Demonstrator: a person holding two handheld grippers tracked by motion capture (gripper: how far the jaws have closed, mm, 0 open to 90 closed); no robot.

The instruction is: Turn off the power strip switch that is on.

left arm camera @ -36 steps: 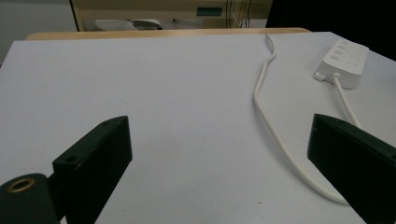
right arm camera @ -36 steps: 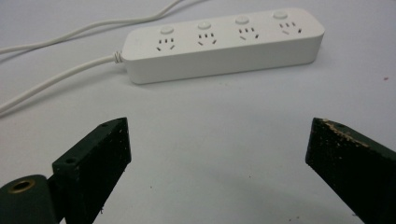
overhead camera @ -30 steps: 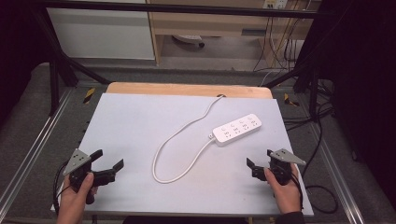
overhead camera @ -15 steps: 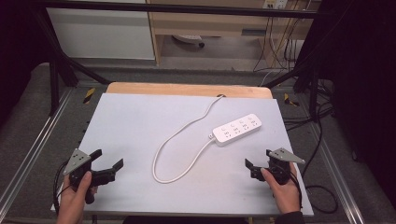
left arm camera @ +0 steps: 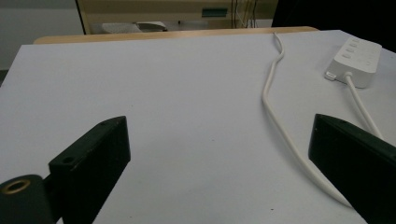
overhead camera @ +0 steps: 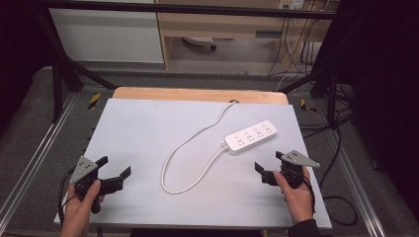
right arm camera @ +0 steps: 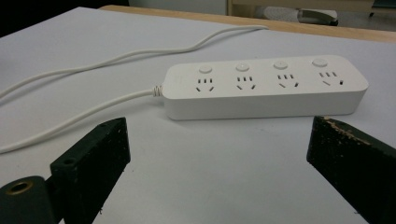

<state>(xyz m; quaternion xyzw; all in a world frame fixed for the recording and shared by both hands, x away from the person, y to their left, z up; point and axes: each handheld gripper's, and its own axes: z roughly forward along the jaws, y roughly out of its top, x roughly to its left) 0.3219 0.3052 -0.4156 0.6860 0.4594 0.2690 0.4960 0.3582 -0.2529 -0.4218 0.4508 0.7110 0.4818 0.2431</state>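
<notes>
The white plastic four-socket power strip (overhead camera: 250,137) lies flat on the pale grey table top (overhead camera: 148,128), its long axis running diagonally: the cord end points toward the person's near left, the free end toward the far right. Its white round cord (overhead camera: 190,153) leaves the near-left end, loops toward the person, then curves back past the strip to the table's far wooden edge (overhead camera: 197,95), where its end is hard to make out.

Nearer the person than the strip, just beside its free end, the right gripper (overhead camera: 269,165) hovers with jaws spread wide and nothing between them; in the right gripper view the strip (right arm camera: 264,86) lies broadside ahead. Since a second ago this gripper has crept slightly closer to the strip. The left gripper (overhead camera: 114,170), well apart from the strip on its cord side, is likewise spread and empty, and has hardly moved. In the left gripper view the strip (left arm camera: 355,60) is cut off at the right edge.
</notes>
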